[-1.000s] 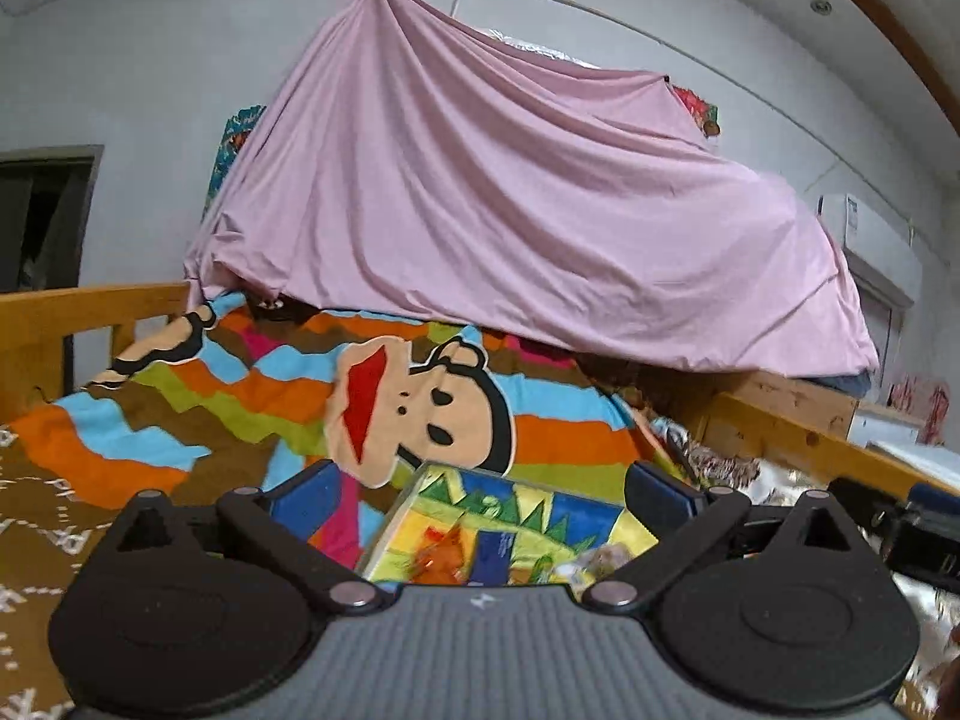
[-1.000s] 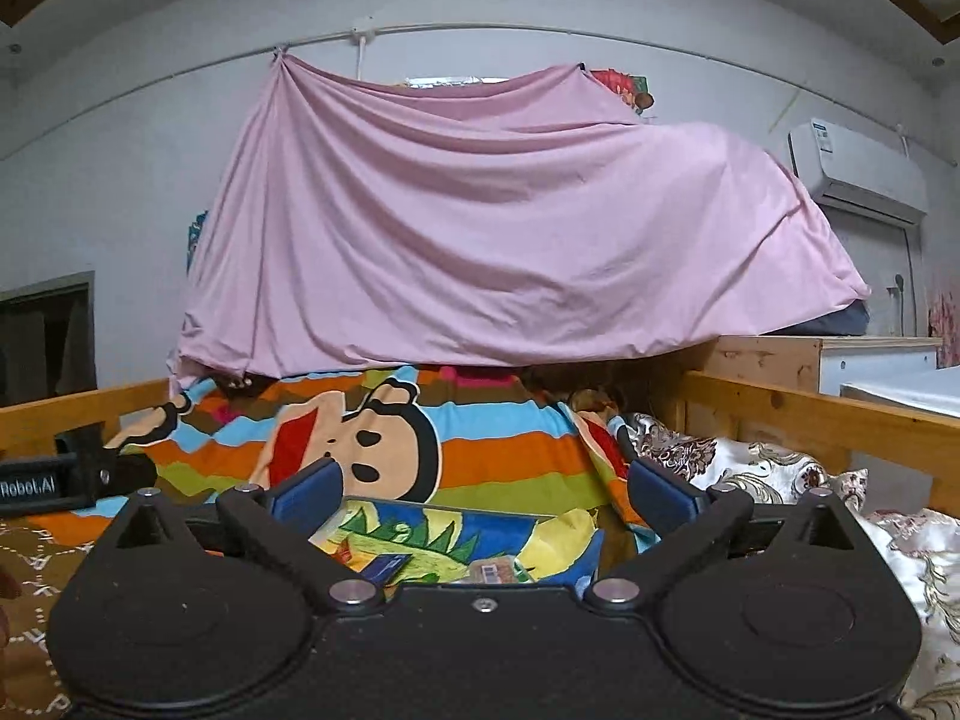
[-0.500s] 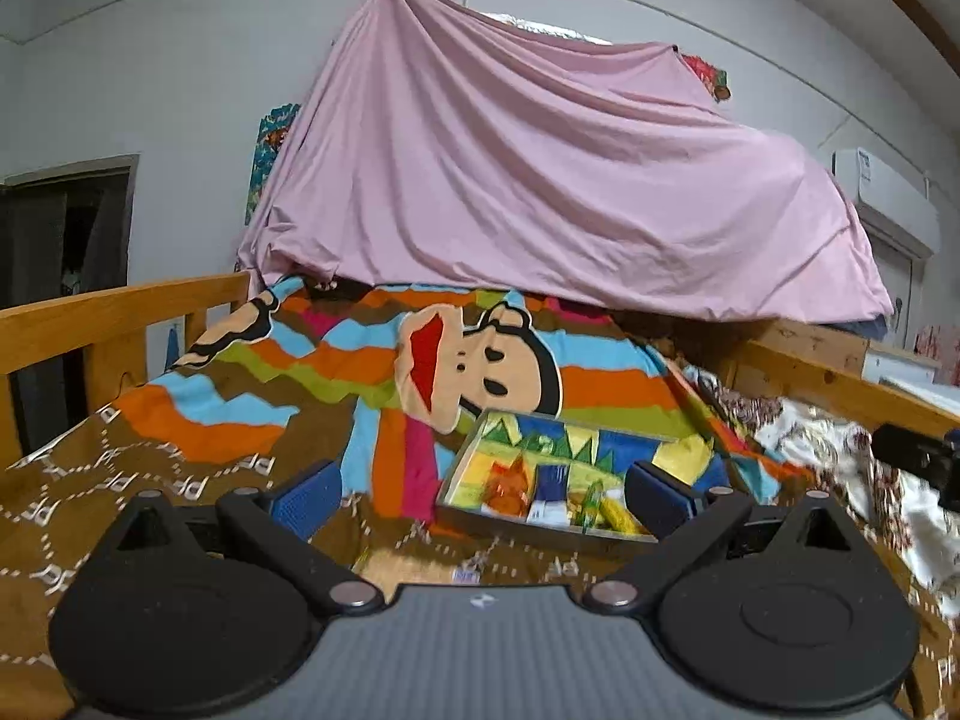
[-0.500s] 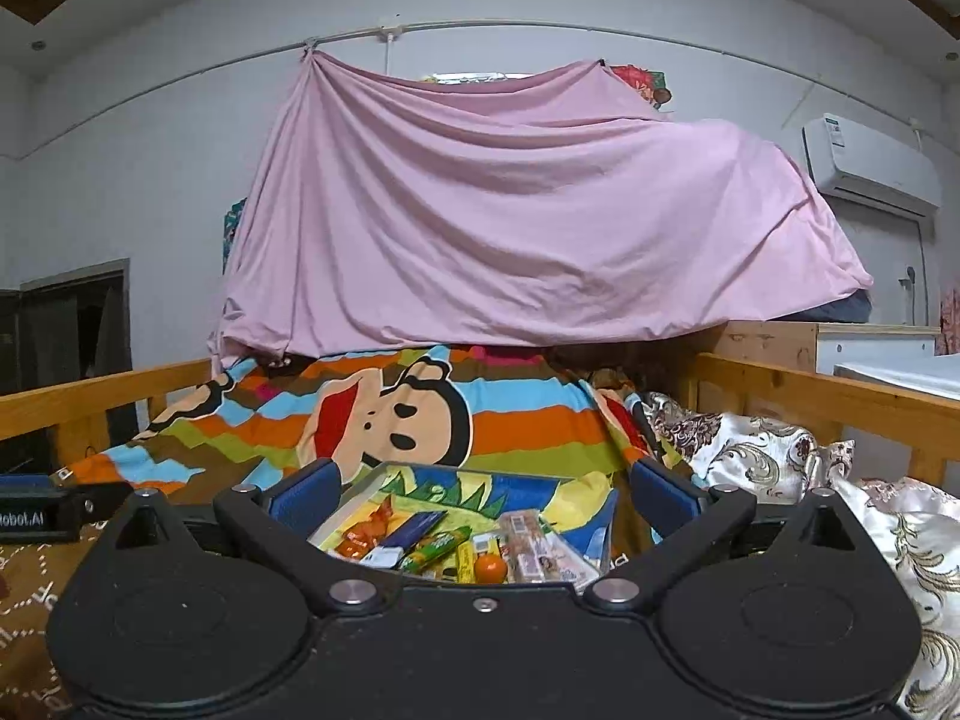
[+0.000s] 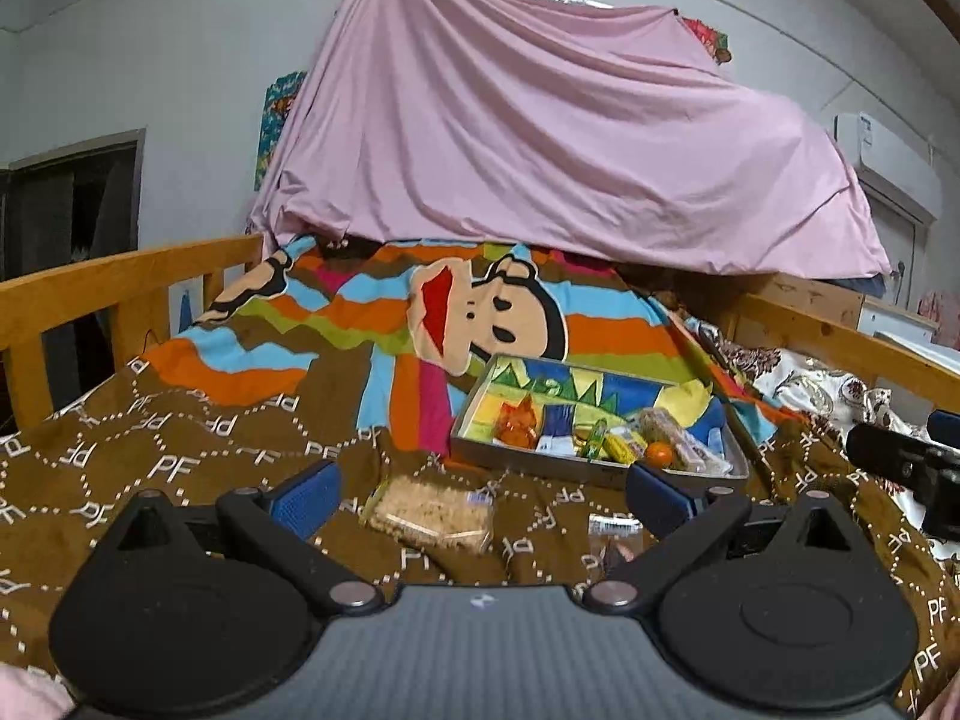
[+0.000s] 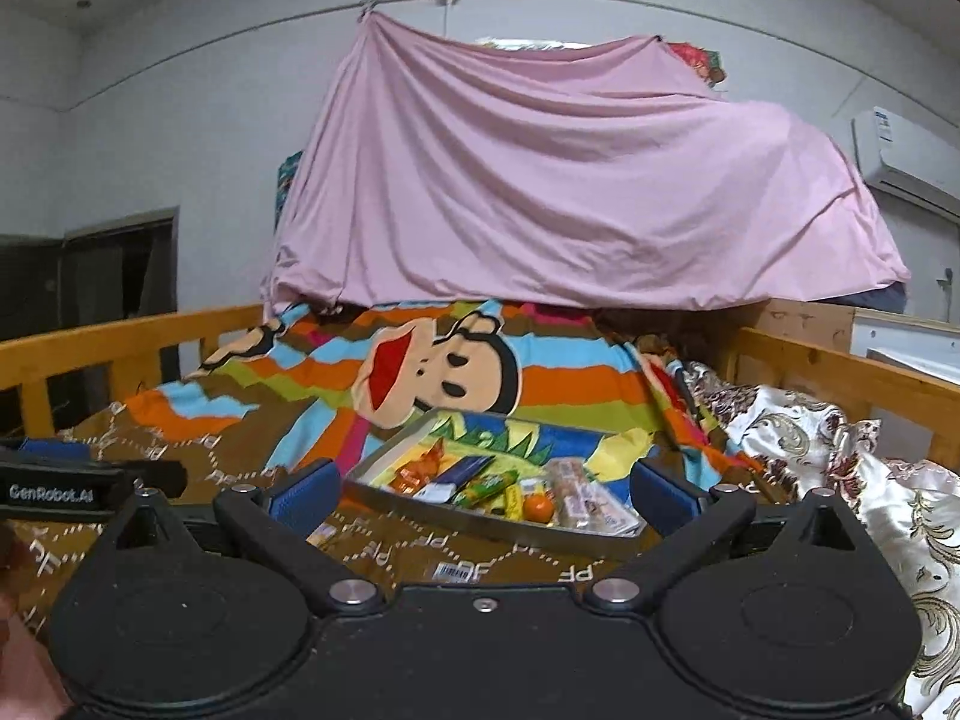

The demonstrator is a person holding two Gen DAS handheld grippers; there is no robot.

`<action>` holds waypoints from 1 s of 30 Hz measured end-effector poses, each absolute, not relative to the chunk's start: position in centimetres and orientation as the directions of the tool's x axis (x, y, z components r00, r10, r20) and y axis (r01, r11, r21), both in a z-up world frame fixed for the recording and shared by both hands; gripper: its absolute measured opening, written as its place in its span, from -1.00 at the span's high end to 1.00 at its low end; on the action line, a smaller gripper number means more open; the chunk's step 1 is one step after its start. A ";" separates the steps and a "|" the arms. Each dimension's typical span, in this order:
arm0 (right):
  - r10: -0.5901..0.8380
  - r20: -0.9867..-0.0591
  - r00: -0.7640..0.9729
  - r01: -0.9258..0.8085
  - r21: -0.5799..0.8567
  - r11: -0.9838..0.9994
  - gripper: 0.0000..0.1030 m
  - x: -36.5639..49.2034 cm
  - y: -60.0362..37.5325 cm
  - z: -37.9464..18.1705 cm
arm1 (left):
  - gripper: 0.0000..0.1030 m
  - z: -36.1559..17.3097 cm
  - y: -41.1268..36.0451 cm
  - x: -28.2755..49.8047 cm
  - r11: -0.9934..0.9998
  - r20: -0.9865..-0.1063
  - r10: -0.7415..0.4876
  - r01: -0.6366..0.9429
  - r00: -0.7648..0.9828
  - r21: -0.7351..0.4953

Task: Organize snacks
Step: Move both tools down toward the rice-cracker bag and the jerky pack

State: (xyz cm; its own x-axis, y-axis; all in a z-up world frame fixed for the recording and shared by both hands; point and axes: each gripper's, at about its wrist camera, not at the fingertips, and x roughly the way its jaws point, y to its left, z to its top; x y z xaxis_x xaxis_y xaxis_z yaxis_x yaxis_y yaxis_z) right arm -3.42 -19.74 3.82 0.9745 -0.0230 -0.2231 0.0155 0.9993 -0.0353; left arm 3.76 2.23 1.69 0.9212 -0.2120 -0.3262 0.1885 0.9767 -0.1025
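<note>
Both tongs gape wide and grip nothing: your left tongs [image 5: 480, 495] hang low over the brown blanket [image 5: 180, 438] on the bed, levelled forward, with a clear pack of crackers [image 5: 429, 513] lying between the fingers. Your right tongs [image 6: 486, 489] sit alongside at like height, aimed at the snack tray [image 6: 480, 519], which rests on the blanket just ahead, holding wrapped sweets and a small orange [image 6: 536, 507].

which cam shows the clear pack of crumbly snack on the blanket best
The left wrist view: the clear pack lies whole and unobstructed on the brown blanket, in front of the tray. In the right wrist view only a sliver of it peeks past the right tongs' left finger.
</note>
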 end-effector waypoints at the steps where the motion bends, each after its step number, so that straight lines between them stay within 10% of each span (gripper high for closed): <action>1: -0.019 -0.227 0.974 0.009 -0.041 0.999 -0.99 -3.4 -19.5 3.7 | -0.99 1.7 2.2 3.7 0.978 -0.331 -0.208 0.185 0.920 -0.100; 30: 0.021 -0.341 0.940 -0.038 -0.041 0.998 -0.99 -1.5 -18.6 2.0 | -0.99 0.6 2.2 5.1 0.990 -0.456 -0.140 0.119 0.879 -0.075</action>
